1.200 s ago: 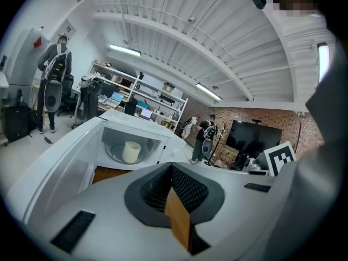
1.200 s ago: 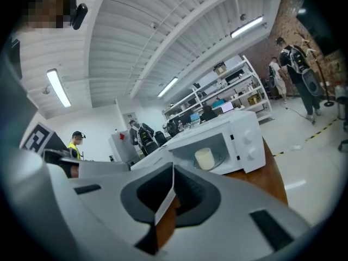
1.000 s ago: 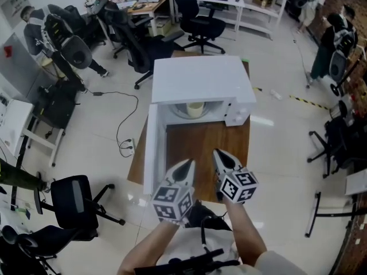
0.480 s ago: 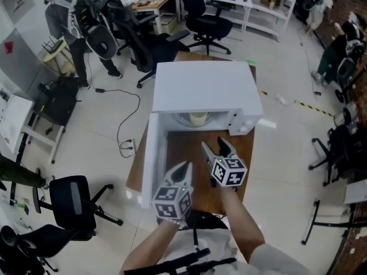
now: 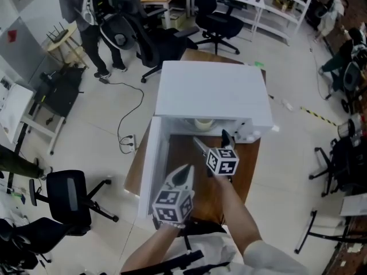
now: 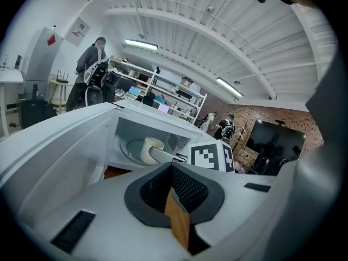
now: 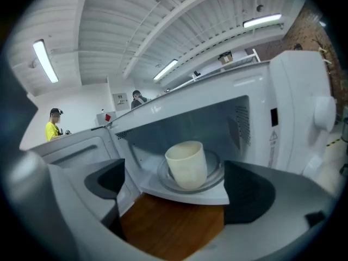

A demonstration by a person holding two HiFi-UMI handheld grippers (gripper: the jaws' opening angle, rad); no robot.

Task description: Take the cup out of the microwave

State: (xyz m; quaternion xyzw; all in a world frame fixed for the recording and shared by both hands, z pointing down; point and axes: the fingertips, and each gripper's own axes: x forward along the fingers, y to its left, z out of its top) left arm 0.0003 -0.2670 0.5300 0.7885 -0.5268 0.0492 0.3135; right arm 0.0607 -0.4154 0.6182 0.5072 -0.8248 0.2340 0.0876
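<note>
A cream cup (image 7: 186, 163) stands upright on the glass turntable (image 7: 216, 174) inside the white microwave (image 5: 212, 90). In the head view the cup (image 5: 204, 122) shows just under the top's front edge. The microwave door (image 5: 150, 165) hangs open at the left. My right gripper (image 5: 211, 139) is in front of the opening, pointing at the cup. Its jaws are opening wide, with nothing between them. My left gripper (image 5: 184, 173) is shut and empty, lower and nearer to me beside the door. In the left gripper view the cup (image 6: 151, 149) appears beyond the right gripper's marker cube (image 6: 209, 156).
The microwave sits on a small wooden table (image 5: 186, 149). Its control panel with knobs (image 7: 321, 113) is right of the cavity. Office chairs (image 5: 69, 196), a floor cable (image 5: 123, 128), desks and a standing person (image 5: 92, 16) surround the table.
My right gripper has gone forward and down to the microwave opening, and its jaws have spread from shut to wide. My left gripper has moved forward a little.
</note>
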